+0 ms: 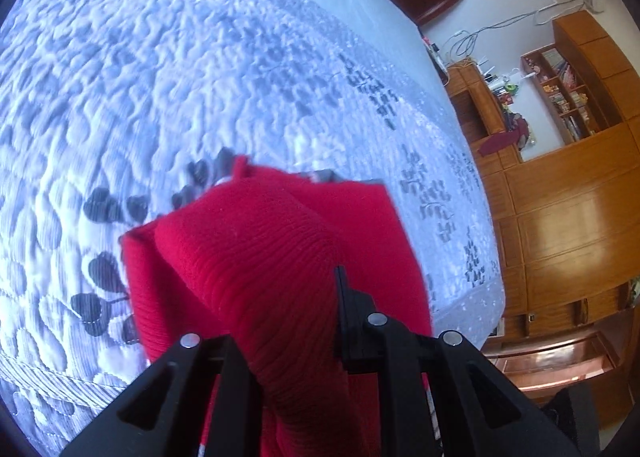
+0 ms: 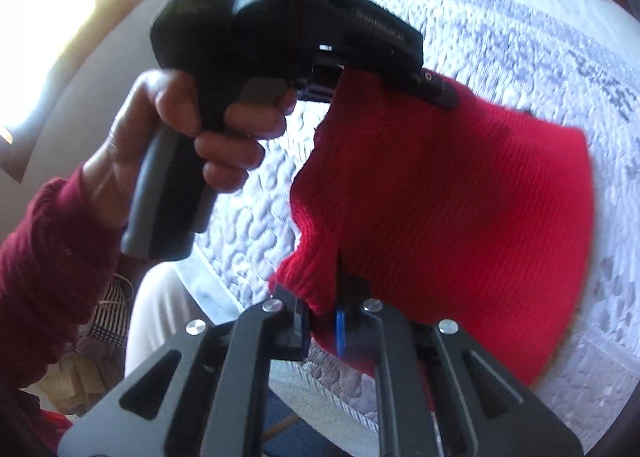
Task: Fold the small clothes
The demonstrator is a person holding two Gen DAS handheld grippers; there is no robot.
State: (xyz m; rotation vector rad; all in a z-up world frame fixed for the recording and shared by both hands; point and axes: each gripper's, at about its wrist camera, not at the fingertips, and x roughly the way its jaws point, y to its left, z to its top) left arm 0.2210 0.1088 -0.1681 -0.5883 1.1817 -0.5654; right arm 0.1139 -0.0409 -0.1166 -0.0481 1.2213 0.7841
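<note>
Quilted bedspread [image 1: 200, 77], wooden cabinets [image 1: 560, 225], perhaps books on shelves [image 1: 560, 97].

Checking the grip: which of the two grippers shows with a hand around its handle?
The left gripper, seen from the right one: a hand wraps its handle while it pinches the red knit.

Cloth, matt plastic and shiny wood

The red garment [image 2: 460, 193] is a ribbed knit, soft and matt. The bedspread [image 1: 180, 69] under it is quilted cloth with a bumpy, stitched surface. The left gripper [image 1: 296, 337] and the right gripper [image 2: 324, 309] look like matt black plastic with small bright metal pins. On the far right, the cabinets [image 1: 568, 209] are glossy wood. The sleeve [image 2: 44, 257] is dark red knit.
</note>
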